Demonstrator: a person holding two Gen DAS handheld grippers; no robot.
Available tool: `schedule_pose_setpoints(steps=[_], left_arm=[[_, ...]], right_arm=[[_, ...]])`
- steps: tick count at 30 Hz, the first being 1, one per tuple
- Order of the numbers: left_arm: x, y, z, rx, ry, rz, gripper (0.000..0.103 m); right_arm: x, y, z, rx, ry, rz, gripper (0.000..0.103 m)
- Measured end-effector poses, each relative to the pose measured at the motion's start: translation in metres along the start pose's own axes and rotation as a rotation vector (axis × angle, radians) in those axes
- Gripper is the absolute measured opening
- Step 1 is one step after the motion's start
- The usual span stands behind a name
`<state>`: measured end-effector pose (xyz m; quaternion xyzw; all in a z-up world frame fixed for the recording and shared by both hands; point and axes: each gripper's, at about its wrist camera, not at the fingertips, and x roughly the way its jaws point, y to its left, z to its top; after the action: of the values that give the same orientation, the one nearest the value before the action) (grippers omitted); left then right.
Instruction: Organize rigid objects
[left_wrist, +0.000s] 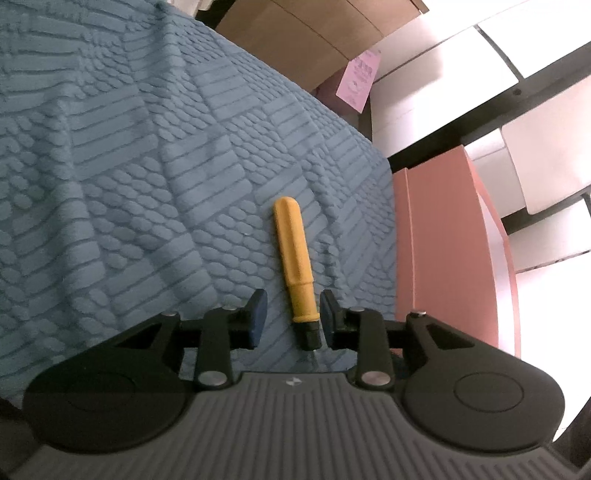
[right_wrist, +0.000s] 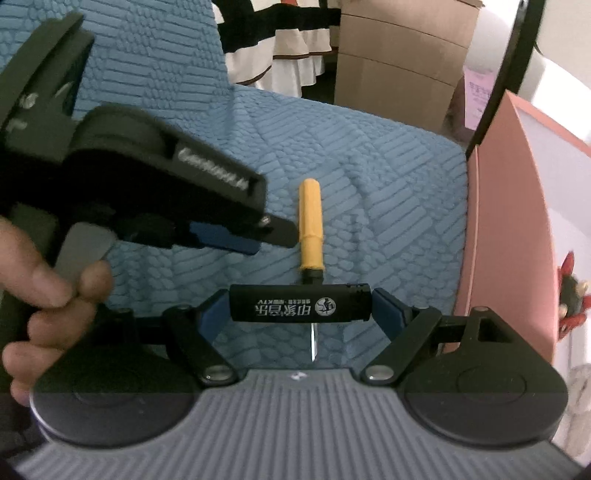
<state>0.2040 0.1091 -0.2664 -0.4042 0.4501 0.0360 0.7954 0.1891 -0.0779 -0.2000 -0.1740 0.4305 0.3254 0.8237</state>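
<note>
A screwdriver with a yellow handle (left_wrist: 293, 258) lies on the blue textured cover (left_wrist: 147, 166). Its black collar sits between the fingers of my left gripper (left_wrist: 293, 314), which is open and not touching it. In the right wrist view the screwdriver (right_wrist: 311, 225) lies ahead, its metal tip pointing toward me. My right gripper (right_wrist: 299, 304) is shut on a black lighter (right_wrist: 299, 302) with white print, held crosswise above the screwdriver shaft. The left gripper (right_wrist: 258, 236) shows there at the left, held by a hand, just left of the handle.
A pink box (left_wrist: 450, 240) stands at the cover's right edge, also in the right wrist view (right_wrist: 509, 221). Cardboard boxes (right_wrist: 399, 55) stand beyond the cover. A pink tag (left_wrist: 358, 79) hangs near them. A red toy (right_wrist: 570, 291) sits at far right.
</note>
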Motion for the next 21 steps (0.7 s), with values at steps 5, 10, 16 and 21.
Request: schedule_pose_setpoints(steps=[5, 10, 16, 21], left_arm=[[0.012, -0.014, -0.001, 0.056, 0.018, 0.035, 0.035], [0.020, -0.022, 0.004, 0.105, 0.025, 0.075, 0.033], [0.028, -0.022, 0.007, 0.106, 0.050, 0.060, 0.033], [0.032, -0.026, 0.008, 0.139, 0.042, 0.072, 0.028]], right_arm=[[-0.002, 0.002, -0.003, -0.035, -0.016, -0.053, 0.085], [-0.006, -0.005, -0.010, -0.015, -0.020, -0.054, 0.085], [-0.014, -0.005, -0.015, -0.026, -0.042, -0.062, 0.085], [-0.024, -0.001, -0.018, -0.048, -0.074, -0.070, 0.084]])
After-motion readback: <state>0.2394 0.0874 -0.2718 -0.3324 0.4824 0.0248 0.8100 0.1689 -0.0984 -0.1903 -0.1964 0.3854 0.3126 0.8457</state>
